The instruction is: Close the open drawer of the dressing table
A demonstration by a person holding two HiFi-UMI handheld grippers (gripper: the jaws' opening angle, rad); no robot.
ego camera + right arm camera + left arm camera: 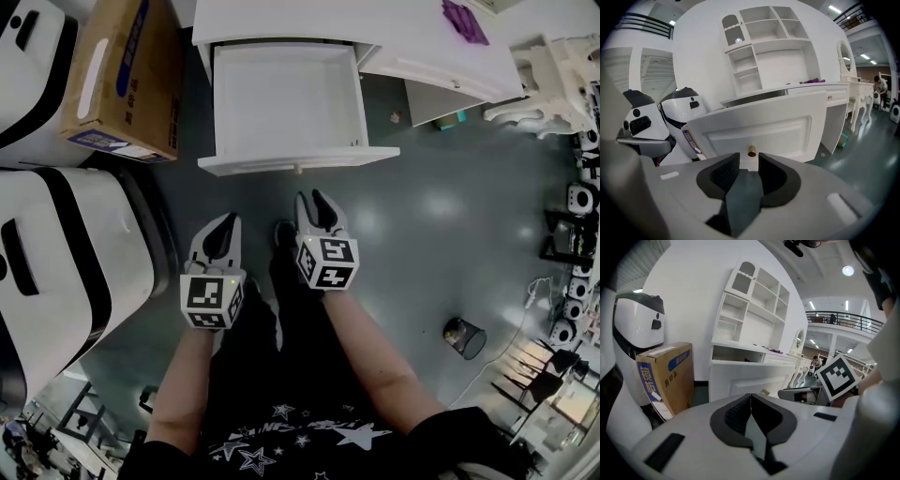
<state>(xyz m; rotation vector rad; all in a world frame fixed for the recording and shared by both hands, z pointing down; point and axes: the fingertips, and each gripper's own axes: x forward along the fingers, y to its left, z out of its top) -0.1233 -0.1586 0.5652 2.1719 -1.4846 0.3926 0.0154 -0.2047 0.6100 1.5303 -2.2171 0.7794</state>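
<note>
- The drawer (286, 103) stands pulled fully out from the front edge of the white counter (412, 42), below the counter's left end in the head view. Its inside is bare and white.
- The drawer's panelled front (759, 131) faces the person, with 1 small brass knob (752, 151) at its lower middle.
- The left tongs (228, 218) hang low over the grey floor (441, 206), short of the drawer front and apart from it. In the left gripper view the left tongs (750, 397) have their 2 jaws together at the tips, with nothing between them.
- The right tongs (310, 196) sit just beside the left pair and nearer the drawer front, pointing at the knob without touching it. In the right gripper view the right tongs (749, 161) have their jaws apart with a clear gap. The knob shows just beyond that gap, not inside it, and the pads press on nothing.
- A cardboard box (127, 75) stands on the floor left of the drawer, close to its left side.
- A white casing with black bands (66, 253) stands on the floor left of the person.
- A purple item (464, 21) lies on the counter top toward its right end.
- White open shelves (764, 47) rise from the counter's back edge.
</note>
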